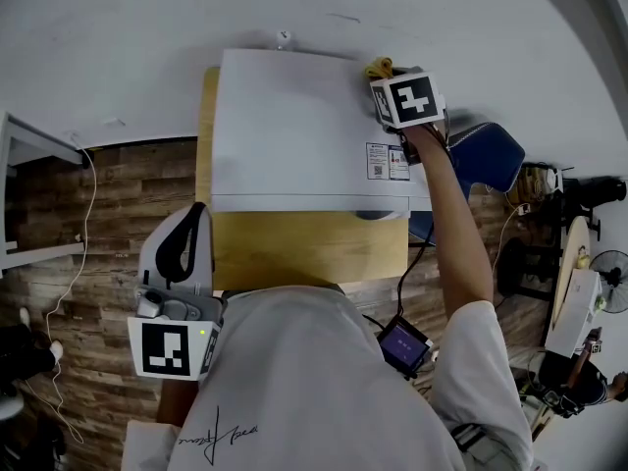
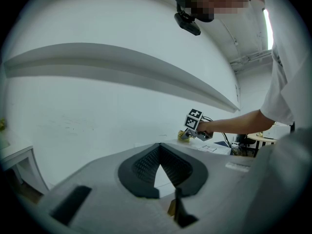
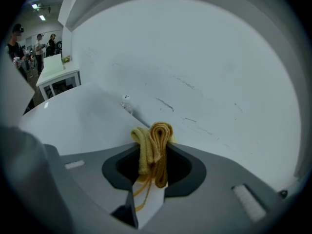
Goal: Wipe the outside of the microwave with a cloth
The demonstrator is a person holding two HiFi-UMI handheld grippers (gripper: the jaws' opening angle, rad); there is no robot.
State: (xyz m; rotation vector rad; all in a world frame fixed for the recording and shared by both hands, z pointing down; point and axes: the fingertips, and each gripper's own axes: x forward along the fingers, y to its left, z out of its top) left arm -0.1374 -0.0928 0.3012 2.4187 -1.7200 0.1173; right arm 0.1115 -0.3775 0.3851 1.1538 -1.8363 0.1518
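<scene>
My right gripper (image 3: 152,165) has its jaws clamped on the cloth (image 3: 155,135), a yellow bundle folded double that sticks out past the tips. Just beyond and to the left of the jaws lies the microwave (image 3: 83,126), its top flat and white. Straight ahead I see a scuffed white wall (image 3: 204,67). Far left stands a white table (image 3: 58,74).

Very little here can be read. Two white stickers (image 1: 387,161) sit on top of the microwave (image 1: 294,126), near its right front corner. One carries a QR code, and the print on both is too small for me to read. My white shirt (image 1: 314,381) bears a dark handwritten-style signature (image 1: 220,430) that I cannot decipher. The cubes on my left gripper (image 2: 161,175) and right gripper (image 3: 153,162) show black-and-white square markers, no letters. A small screen (image 1: 402,345) by my right arm glows purple, unreadable.
</scene>
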